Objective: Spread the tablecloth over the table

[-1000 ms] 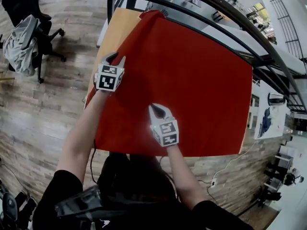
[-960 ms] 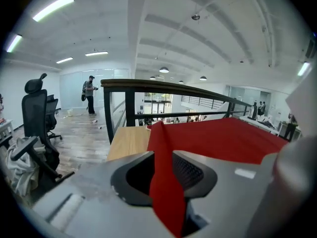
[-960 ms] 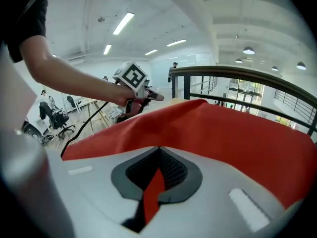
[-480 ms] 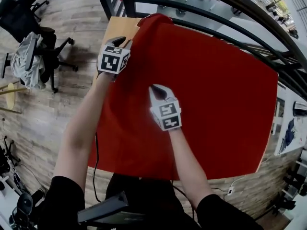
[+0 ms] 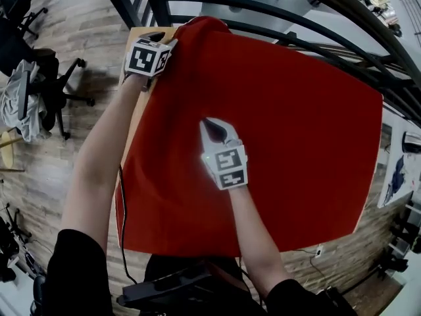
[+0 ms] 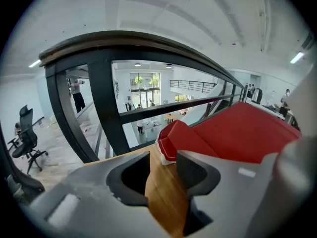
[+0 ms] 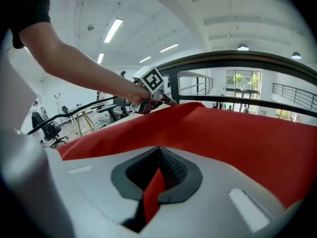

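The tablecloth [image 5: 276,124] is red cloth, matt and smooth; the worktop [image 6: 164,195] is light wood with a fine grain and a soft sheen; the railing [image 6: 101,98] is smooth black metal; the right gripper [image 7: 158,157] has a matt grey plastic shell, its pads [image 7: 176,172] black and dimpled; the floor [image 5: 85,18] is wood planks.

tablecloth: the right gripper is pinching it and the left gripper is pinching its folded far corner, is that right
Not quite. The right gripper is pinching the tablecloth, but the left gripper holds nothing: its fingers are opening over bare table, with the folded corner just ahead of them. The left gripper view shows it.
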